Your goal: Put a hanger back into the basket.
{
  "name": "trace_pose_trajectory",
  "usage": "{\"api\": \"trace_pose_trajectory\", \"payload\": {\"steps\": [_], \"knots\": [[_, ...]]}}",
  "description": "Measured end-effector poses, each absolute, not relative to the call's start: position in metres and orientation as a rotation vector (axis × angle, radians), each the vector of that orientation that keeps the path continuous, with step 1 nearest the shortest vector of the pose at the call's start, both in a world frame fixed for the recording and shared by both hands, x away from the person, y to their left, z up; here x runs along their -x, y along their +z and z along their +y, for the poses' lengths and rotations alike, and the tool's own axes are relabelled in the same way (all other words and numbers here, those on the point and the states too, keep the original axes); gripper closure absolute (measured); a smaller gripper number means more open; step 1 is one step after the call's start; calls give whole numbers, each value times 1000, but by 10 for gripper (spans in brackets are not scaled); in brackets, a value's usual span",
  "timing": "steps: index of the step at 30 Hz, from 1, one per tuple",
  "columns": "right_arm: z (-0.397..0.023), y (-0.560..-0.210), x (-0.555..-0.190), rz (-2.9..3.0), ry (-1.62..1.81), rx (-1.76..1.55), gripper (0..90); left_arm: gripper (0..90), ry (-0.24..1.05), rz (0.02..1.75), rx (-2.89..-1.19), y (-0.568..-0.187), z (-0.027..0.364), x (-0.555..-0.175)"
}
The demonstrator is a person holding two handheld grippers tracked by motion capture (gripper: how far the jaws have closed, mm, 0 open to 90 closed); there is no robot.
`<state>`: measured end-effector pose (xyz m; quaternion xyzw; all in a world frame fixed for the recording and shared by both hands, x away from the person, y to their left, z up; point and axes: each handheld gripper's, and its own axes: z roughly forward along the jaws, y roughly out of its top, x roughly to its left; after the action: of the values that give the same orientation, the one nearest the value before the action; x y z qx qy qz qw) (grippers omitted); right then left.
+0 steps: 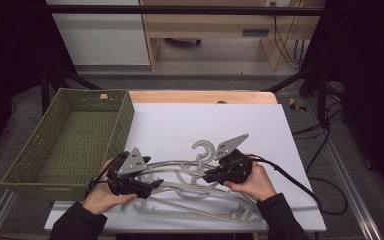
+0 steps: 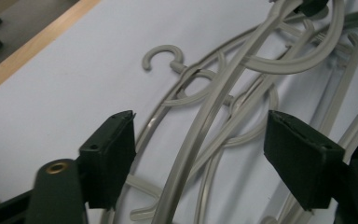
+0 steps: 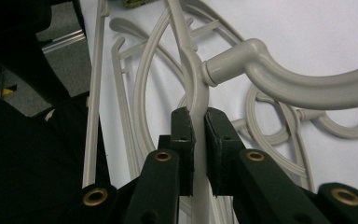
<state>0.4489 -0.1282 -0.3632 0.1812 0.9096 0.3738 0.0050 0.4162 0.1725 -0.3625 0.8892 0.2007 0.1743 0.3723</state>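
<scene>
Right gripper (image 3: pixel 196 140) has its jaws clamped on a hanger (image 3: pixel 193 79) near the neck, left gripper (image 2: pixel 200 154) gapes wide over the pile (image 1: pixel 195 192) at six o'clock on the surface (image 1: pixel 180 125): light, stiff, slippery plastic, so grip the bar.

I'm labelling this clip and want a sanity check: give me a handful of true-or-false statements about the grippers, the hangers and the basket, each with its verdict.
1. The right gripper is shut on a grey hanger. True.
2. The left gripper is clamped on a hanger. False: its jaws stand wide apart, with a hanger bar running between them, ungripped.
3. The green woven basket holds several hangers. False: no hanger lies in the basket; the hangers are piled on the white mat.
4. The basket sits on the person's left side of the table. True.
5. Only one hanger is on the mat. False: several lie overlapping.
</scene>
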Motion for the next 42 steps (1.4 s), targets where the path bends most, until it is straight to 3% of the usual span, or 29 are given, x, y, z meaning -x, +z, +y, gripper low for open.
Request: {"api": "trace_pose_trajectory", "payload": {"steps": [7, 11, 12, 13, 19, 31, 42], "knots": [[-120, -363, -447, 2889, 1154, -515, 828, 409, 452, 415, -2395, -371, 156, -414], [-116, -364, -446, 2917, 1109, -472, 828, 550, 462, 387, -2432, -376, 150, -414], [-116, -364, -446, 2917, 1109, -472, 828, 550, 465, 380, -2438, -376, 149, -414], [-114, -364, -445, 2925, 1114, -485, 829, 620, 466, 374, -2441, -377, 149, -413], [-110, -366, -444, 2944, 1081, -453, 828, 735, 494, 346, -2473, -380, 147, -411], [-107, -370, -446, 2947, 1071, -409, 809, 778, 537, 296, -2494, -385, 148, -402], [-115, -360, -447, 2816, 1193, -488, 679, 813, 507, 353, -2425, -384, 152, -392]]}}
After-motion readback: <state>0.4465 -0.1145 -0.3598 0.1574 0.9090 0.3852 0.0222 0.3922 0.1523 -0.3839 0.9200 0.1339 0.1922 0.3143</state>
